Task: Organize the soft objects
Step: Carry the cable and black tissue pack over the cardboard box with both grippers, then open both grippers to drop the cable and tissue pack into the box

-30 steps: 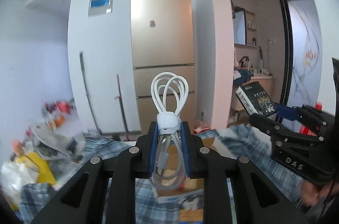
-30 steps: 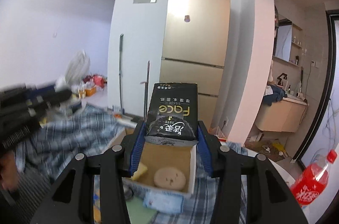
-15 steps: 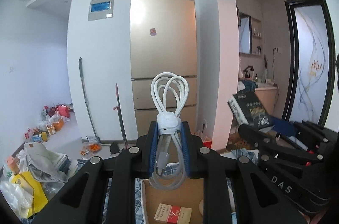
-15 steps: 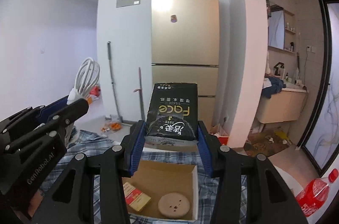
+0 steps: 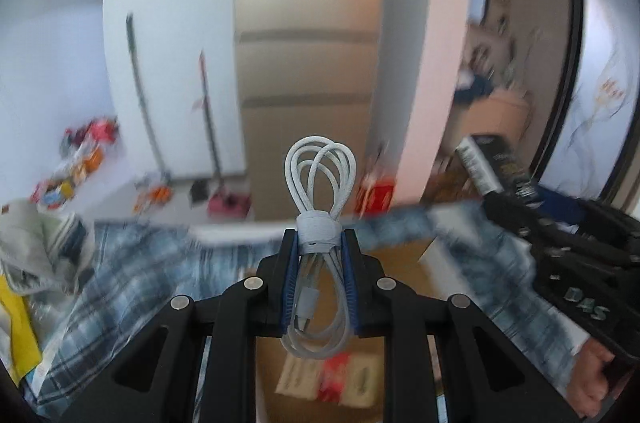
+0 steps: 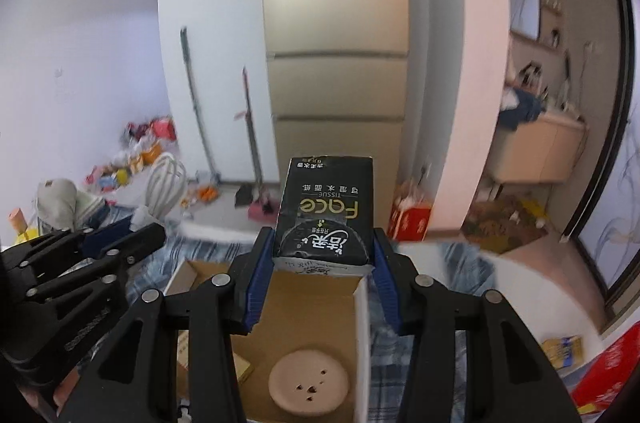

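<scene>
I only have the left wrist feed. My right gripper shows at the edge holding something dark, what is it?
Observer: A black tissue pack, print upside down, clamped between the right gripper's blue pads.
Operator: What is under it?
Observer: An open cardboard box on the plaid cloth; the pack hangs above its far edge.
Operator: Anything in that box that I can't see?
Observer: A round pinkish disc with small holes lies on the box floor, near the right wall.
Operator: Is my cable visible from there?
Observer: Yes, the white cable coil sticks up past the left gripper, left of the box.
</scene>
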Available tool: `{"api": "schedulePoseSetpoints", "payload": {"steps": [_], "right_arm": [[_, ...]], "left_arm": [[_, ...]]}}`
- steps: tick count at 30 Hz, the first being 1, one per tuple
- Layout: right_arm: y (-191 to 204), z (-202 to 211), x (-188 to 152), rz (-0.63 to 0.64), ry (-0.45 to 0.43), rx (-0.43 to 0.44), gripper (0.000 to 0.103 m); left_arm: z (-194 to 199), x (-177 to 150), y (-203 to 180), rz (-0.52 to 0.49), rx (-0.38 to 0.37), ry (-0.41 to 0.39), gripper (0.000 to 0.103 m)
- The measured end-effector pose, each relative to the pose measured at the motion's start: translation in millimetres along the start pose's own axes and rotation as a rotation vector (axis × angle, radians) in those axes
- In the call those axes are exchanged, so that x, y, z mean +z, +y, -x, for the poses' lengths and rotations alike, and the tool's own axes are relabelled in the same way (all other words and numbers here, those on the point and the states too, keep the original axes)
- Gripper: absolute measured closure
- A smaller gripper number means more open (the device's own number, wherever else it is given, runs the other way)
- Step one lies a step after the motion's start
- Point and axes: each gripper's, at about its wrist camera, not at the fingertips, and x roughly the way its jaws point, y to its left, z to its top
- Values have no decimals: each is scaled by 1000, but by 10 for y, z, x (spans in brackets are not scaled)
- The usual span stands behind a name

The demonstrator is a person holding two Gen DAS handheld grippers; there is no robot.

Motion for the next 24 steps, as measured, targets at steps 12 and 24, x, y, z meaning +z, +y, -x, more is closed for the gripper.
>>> {"api": "schedulePoseSetpoints", "payload": {"steps": [12, 24], "right_arm": [[140, -672, -374, 42, 226, 23, 57], [160, -832, -472, 67, 289, 21, 57]], "left_arm": [[-811, -392, 188, 36, -100, 201, 81], [-1021, -520, 242, 21, -12, 313, 81]]}}
